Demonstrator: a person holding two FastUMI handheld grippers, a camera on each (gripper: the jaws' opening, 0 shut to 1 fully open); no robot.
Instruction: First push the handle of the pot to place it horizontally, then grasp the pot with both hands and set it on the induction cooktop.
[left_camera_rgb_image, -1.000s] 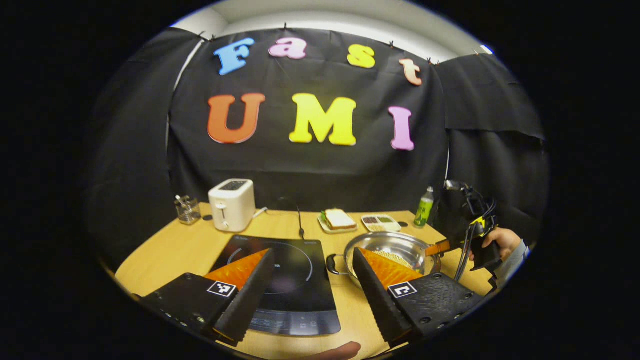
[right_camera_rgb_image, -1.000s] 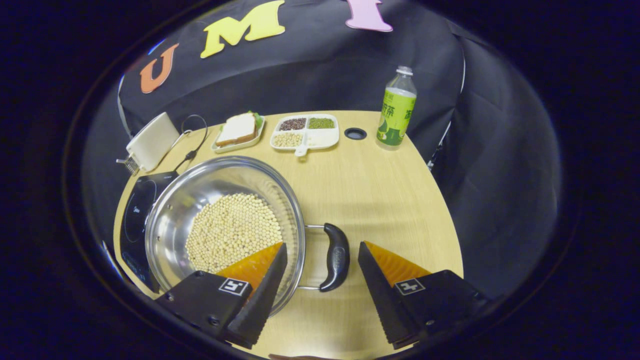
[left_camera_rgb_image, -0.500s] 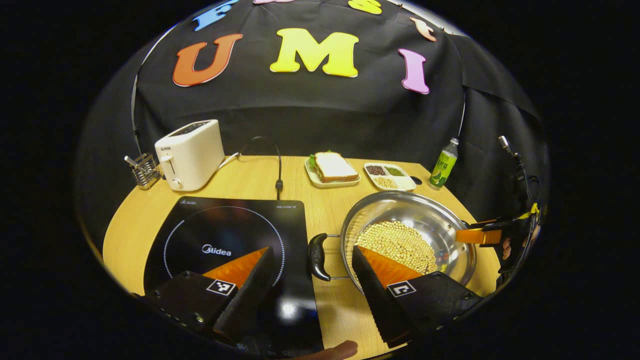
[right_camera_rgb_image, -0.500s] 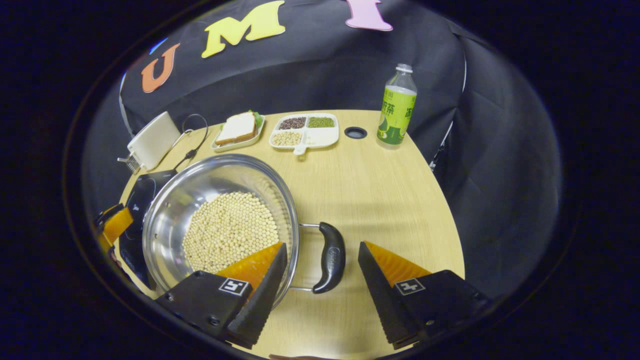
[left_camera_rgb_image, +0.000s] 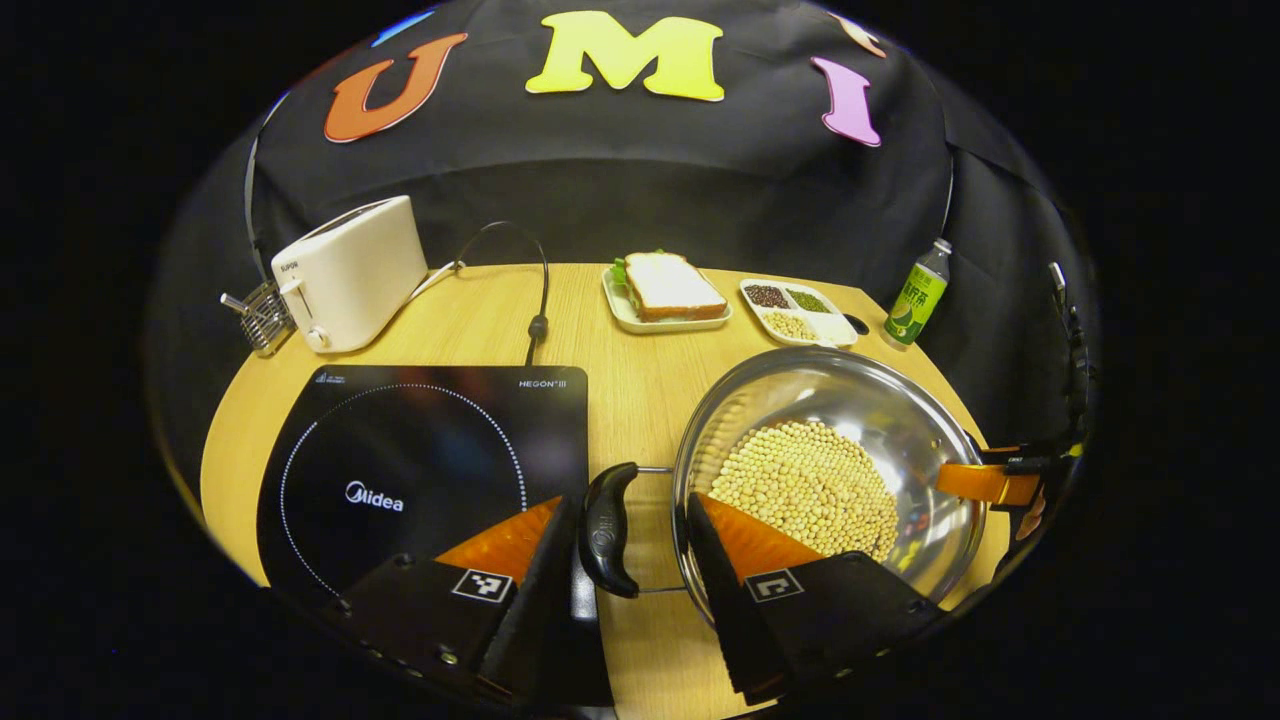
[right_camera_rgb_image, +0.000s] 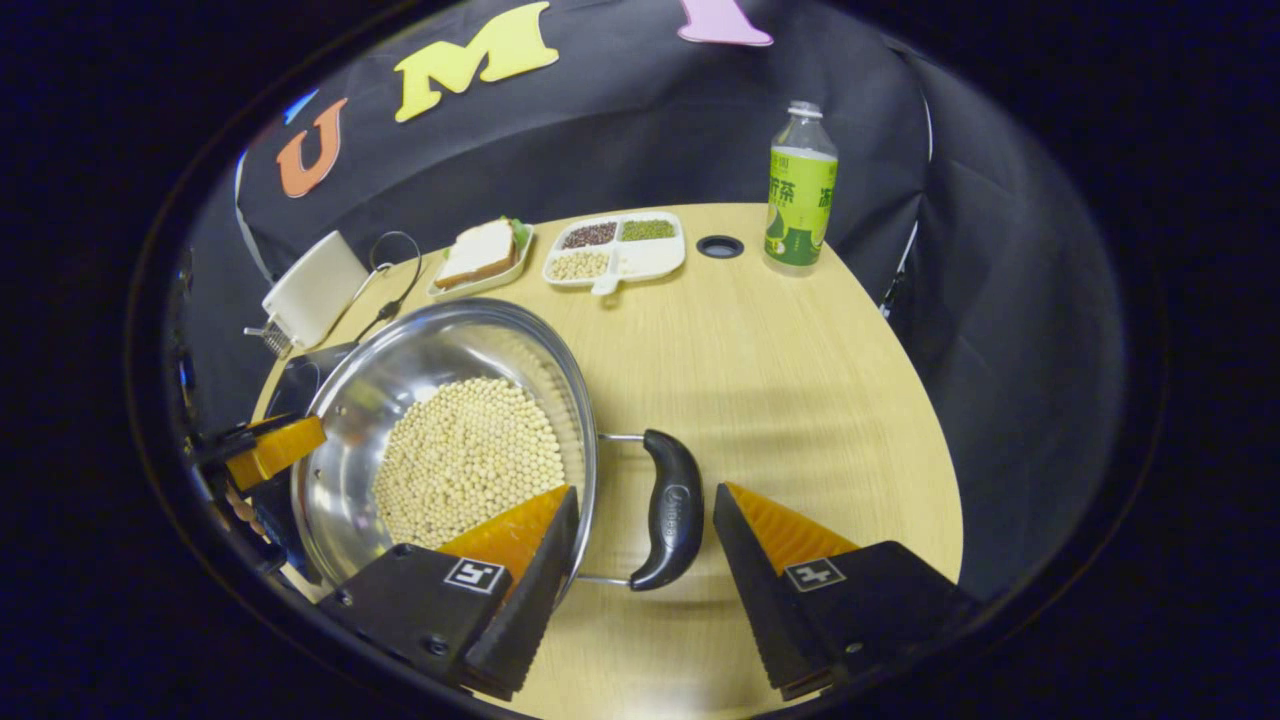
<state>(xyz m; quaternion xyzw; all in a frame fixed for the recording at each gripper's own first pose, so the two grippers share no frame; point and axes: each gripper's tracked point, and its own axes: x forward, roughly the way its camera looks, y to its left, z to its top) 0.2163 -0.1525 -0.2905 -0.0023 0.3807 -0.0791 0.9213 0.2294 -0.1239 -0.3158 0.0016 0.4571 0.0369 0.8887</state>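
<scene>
Writing: we read "Midea" on the black glass induction cooktop (left_camera_rgb_image: 420, 470); the other small print on it, on the white two-slot toaster (left_camera_rgb_image: 350, 272) and on the green-labelled drink bottle (right_camera_rgb_image: 800, 190) is too small for us to make out.
Pot: we see one round stainless-steel pot (left_camera_rgb_image: 880, 420) of pale soybeans (left_camera_rgb_image: 810, 485) on the light wooden table (right_camera_rgb_image: 790, 390), just to the right of the cooktop and not on it.
Handles: we count two black curved side handles, one per side.
Left gripper (left_camera_rgb_image: 625, 545): our jaws stand released, astride the left black handle (left_camera_rgb_image: 605, 530); one finger lies over the cooktop's edge, the other over the pot's rim, and we cannot tell whether either touches the handle.
Right gripper (right_camera_rgb_image: 645, 535): jaws released too, either side of the right black handle (right_camera_rgb_image: 672, 508), one finger over the beans, the other over bare table.
Other items: we count one cream plate with a sandwich (left_camera_rgb_image: 668, 290), one white divided dish of grains (left_camera_rgb_image: 797, 310) and one small wire rack (left_camera_rgb_image: 262, 312), all beyond the jaws near the table's far edge.
Room: bare table lies to the right of the right jaws up to the curved edge; the cooktop's top is bare ahead of the left jaws.
</scene>
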